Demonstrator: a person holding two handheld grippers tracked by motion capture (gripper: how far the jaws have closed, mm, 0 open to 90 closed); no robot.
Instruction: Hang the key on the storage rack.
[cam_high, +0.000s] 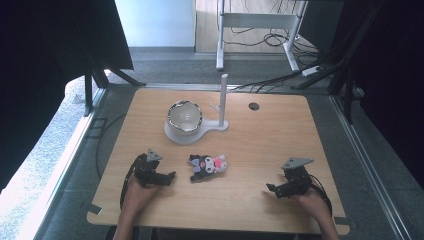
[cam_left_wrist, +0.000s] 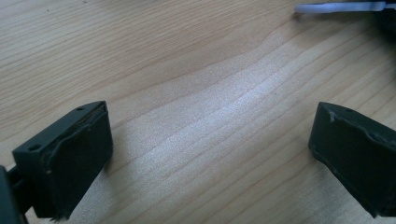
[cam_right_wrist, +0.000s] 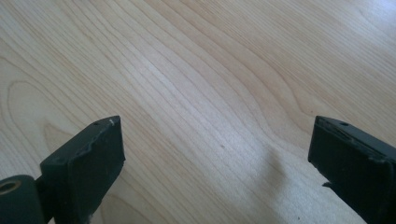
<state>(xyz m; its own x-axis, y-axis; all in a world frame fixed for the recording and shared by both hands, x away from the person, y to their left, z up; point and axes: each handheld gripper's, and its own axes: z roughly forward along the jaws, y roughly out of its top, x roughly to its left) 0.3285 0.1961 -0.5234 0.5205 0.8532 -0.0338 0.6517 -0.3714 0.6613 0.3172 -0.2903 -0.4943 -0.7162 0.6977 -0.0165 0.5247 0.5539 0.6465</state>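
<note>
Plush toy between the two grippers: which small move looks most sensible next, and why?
Probably slide the left gripper sideways toward the plush toy. Its jaws stand wide open over bare table, it sits nearer the toy than the right gripper, and nothing lies between them.

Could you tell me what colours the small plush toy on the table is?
The plush toy is black, white and pink; the high view shows it best.
</note>
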